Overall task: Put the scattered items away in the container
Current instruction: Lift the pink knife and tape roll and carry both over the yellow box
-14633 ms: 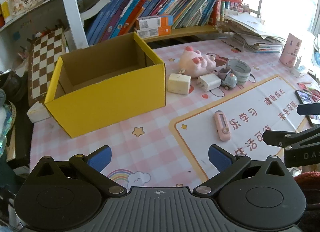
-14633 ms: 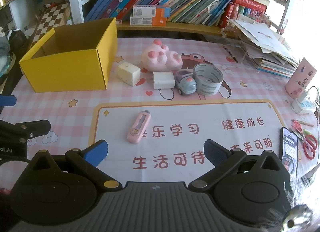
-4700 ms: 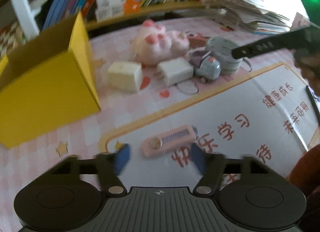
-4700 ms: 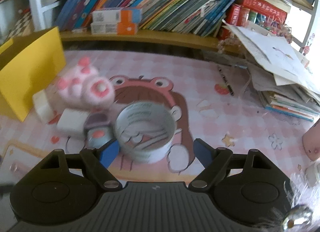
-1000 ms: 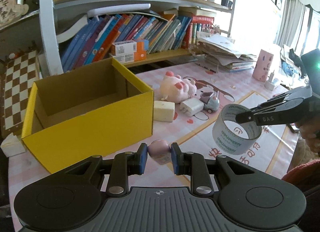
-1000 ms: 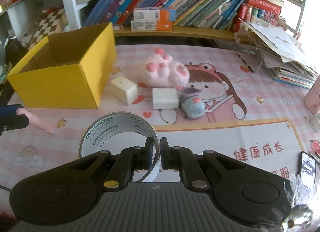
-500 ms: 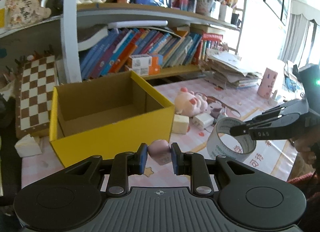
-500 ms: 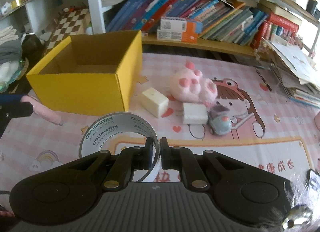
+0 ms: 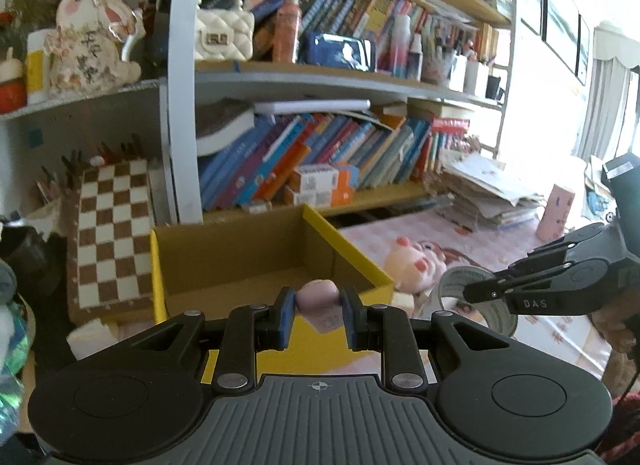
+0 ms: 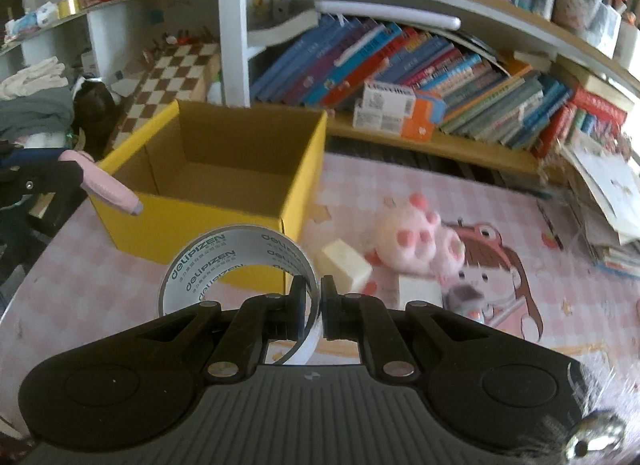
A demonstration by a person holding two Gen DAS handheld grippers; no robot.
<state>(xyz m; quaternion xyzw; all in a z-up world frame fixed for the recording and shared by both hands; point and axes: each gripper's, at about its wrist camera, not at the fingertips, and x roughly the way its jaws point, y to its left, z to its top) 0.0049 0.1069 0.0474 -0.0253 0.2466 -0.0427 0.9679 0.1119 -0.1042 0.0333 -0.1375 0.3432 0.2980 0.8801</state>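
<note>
beside box (image 10: 224, 169), cutter (image 10: 108, 187) tip-downward

"deliPIZEN" printed repeatedly around tape roll (image 10: 240, 261). "DAS" in white on right gripper (image 9: 476, 292) finger. Book spines and carton labels too blurred to read.

Table (image 10: 100, 277) with pink checked cover. On it: open yellow box (image 10: 224, 201), pink plush toy (image 10: 420, 241), cream block (image 10: 346, 267), white block (image 10: 420, 291), small toy car (image 10: 466, 299). Paper stack (image 10: 604, 201) at right edge.
</note>
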